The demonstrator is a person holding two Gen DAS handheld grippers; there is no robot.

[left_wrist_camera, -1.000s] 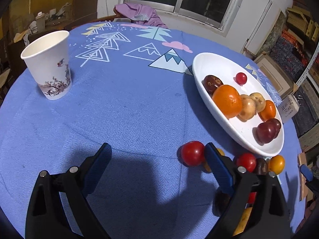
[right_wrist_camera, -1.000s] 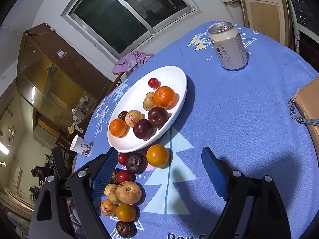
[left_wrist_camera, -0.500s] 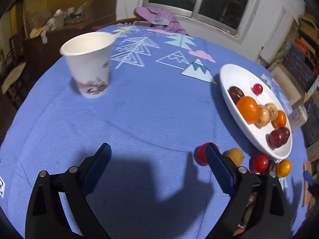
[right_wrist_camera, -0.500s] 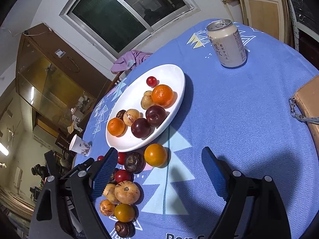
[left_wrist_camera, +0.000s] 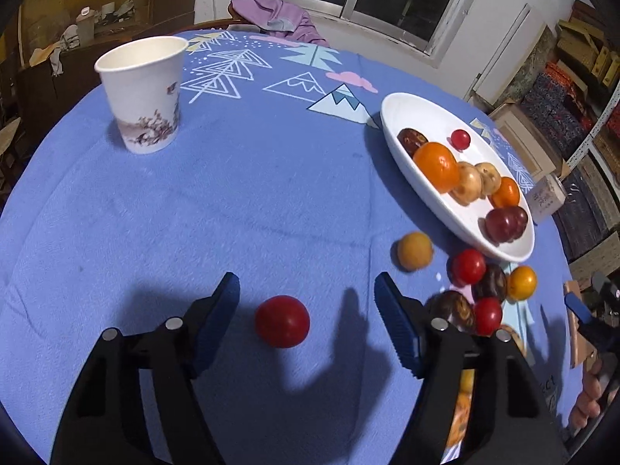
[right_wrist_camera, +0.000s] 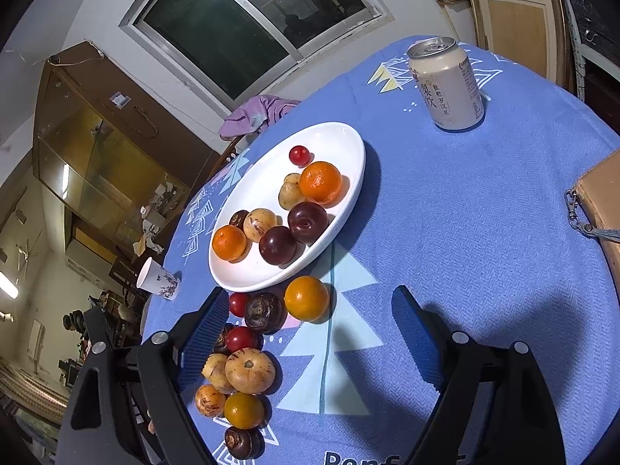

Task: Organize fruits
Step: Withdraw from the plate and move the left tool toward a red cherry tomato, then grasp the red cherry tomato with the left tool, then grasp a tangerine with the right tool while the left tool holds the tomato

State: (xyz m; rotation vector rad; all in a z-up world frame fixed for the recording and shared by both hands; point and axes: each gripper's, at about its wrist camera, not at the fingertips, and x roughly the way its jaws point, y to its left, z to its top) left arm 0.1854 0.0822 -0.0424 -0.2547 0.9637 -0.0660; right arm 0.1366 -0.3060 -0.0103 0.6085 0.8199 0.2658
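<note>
**A:** Start at the left claw (left_wrist_camera: 306, 302). Why is it sitting so low?

**B:** Its jaws stand apart with a red tomato (left_wrist_camera: 282, 321) lying on the tabletop (left_wrist_camera: 232, 201) between them, touching neither finger. My guess is it's lining up to close on that one, since the tomato sits well apart from the rest of the loose fruit.

**A:** And the right claw (right_wrist_camera: 308, 312)?

**B:** Also spread wide, gripping nothing. It hangs over the pile beside the plate, with an orange (right_wrist_camera: 307, 298) roughly between the fingertips and a dark brown fruit (right_wrist_camera: 265, 312) just beside it. I'd say it's waiting or choosing.

**A:** What's loose around that?

**B:** Near its left finger, two small red tomatoes, a pale ribbed fruit (right_wrist_camera: 250, 371), a couple of speckled tan ones, a yellow-orange one (right_wrist_camera: 243, 410) and another dark one near the bottom edge. From the left view, a tan fruit (left_wrist_camera: 414, 250) lies alone between the tomato and the plate.

**A:** So the plate is the destination?

**B:** That's my reading. The white plate (right_wrist_camera: 341, 143) already holds two oranges, two dark plums (right_wrist_camera: 308, 221), two tan fruits, a brown one and a cherry tomato (right_wrist_camera: 299, 155) off at the far end. There's bare room on the far half.

**A:** Other containers?

**B:** A paper cup (left_wrist_camera: 141, 93) stands upright, well apart on the left; I can't see anything inside. A drink can (right_wrist_camera: 445, 83) stands upright beyond the plate, top seemingly unopened.
</note>
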